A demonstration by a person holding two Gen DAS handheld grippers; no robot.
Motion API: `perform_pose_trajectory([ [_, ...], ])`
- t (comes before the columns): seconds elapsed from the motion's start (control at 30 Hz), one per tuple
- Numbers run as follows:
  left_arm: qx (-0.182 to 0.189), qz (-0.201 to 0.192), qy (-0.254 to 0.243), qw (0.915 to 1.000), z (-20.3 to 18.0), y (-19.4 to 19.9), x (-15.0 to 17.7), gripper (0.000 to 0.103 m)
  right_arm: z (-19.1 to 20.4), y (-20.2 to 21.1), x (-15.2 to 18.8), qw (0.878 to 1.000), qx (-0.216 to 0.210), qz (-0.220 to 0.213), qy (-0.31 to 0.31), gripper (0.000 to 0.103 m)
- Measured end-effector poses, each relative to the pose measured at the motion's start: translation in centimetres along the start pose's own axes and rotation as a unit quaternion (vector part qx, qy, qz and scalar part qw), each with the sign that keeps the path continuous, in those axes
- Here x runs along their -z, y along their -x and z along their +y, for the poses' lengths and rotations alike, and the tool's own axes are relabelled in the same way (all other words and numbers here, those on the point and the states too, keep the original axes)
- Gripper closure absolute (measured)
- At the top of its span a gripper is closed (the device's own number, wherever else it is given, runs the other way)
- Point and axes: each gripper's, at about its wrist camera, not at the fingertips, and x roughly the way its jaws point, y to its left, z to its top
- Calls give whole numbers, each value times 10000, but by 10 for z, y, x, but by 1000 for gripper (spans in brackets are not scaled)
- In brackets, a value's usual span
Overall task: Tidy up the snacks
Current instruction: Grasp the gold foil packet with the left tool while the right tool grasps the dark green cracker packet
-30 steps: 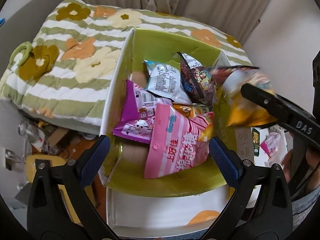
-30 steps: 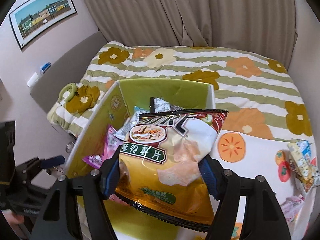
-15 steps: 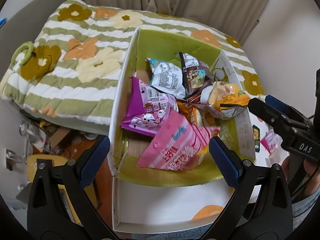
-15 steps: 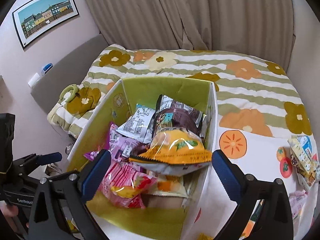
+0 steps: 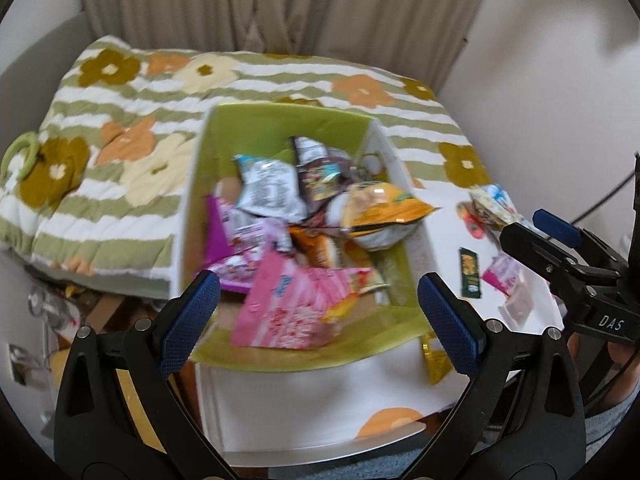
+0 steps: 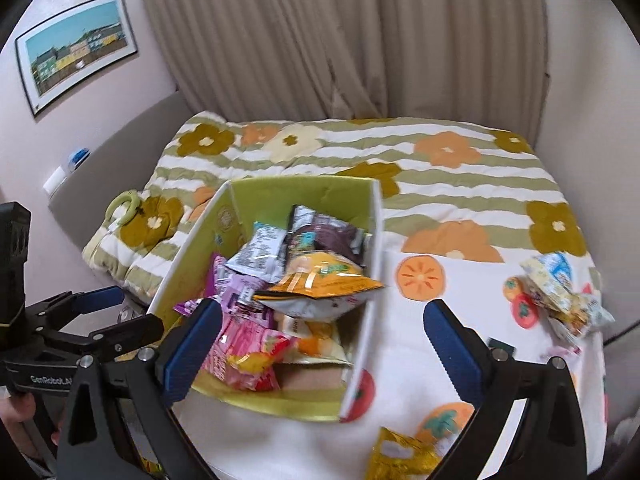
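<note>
Grippers, two of them, are hovering nearest the cameras: the left gripper (image 5: 318, 308) is standing wide open with nothing between its blue ribbed pads, and the right gripper (image 6: 320, 344) is gaping just as wide, gripping nothing.

Beyond them one box (image 6: 362, 340), white cardboard outside and lime green inside, is sitting open-topped on a white cloth (image 6: 472, 280) printed with orange fruit. About seven crinkly foil and plastic snack bags are lying heaped inside. The yellow chip bag (image 6: 320, 284) is resting on top of the heap, at the box's 3 o'clock side, its puffed corner poking over the rim. A pink bag (image 5: 292, 304) is lying flat at 6 o'clock, a purple one at 9, a silver bag (image 5: 270, 192) and a dark brown bag (image 5: 320, 174) at 12.

Outside the box, at 3 o'clock, a small heap of loose packets (image 6: 560, 292) is lying on the cloth; one gold packet (image 6: 400, 456) is lying at 5 o'clock.

Farther back a quilted bedspread (image 6: 440, 184), green-striped with flowers, is spreading toward pleated beige curtains (image 6: 340, 40). One framed picture (image 6: 76, 50) is hanging at 10 o'clock.
</note>
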Motion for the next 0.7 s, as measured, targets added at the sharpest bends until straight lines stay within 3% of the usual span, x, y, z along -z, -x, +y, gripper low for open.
perform_pose_trajectory([
  [0.3,463,-35,-475,9978,-90,-14,-5,4,-77,50,11,9970,616,-233,-418,3],
  [0.47,509,65,-625,9967,-147,-34,1,4,-130,62,20,9953,826,-192,-458,3],
  [0.7,431,428,-619,9962,-210,-82,30,4,-192,47,37,9970,675,127,-371,3],
])
